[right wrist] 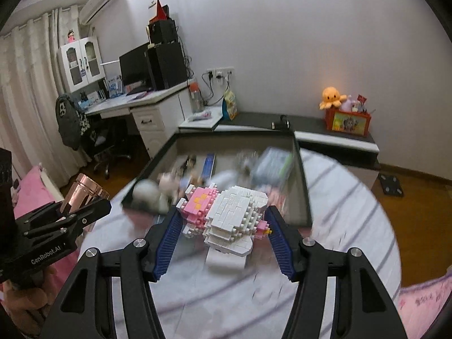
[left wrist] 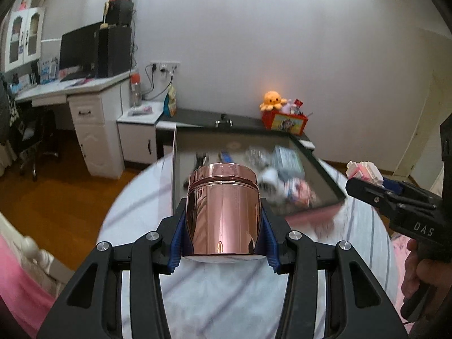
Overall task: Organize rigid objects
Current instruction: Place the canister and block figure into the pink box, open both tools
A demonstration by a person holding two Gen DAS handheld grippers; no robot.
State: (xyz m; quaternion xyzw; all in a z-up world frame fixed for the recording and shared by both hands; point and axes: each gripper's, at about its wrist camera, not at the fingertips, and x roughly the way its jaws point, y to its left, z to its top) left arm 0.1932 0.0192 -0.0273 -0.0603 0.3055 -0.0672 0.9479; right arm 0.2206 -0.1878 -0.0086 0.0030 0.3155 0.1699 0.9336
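Clearly, in the left wrist view, the left claw point(left wrist: 223, 243) is clamped on a shiny rose-gold metal canister with a ringed lid point(left wrist: 223, 209), its blue ribbed pads point(left wrist: 178, 243) pressing the smooth wall low down on both sides. That low, square grip probably keeps the slick cylinder upright and stops it sliding out. The canister hangs over a round counter draped in a pale striped cloth point(left wrist: 135, 212), just short of a shallow black-framed tray point(left wrist: 316, 166) that already carries a blurred jumble of small items. At the right edge the right claw point(left wrist: 364, 182) carries something pink and white.

From the right wrist view, the right claw point(right wrist: 223, 231) grips a white and pink brick-built toy figure on a white base point(right wrist: 231, 214) across its body, lying on its side; squeezing the broad blocky flanks seems the safest hold on a piece that could break apart. It also sits above the cloth, near the tray's front rim point(right wrist: 302, 186). Both pieces look bound for the tray.
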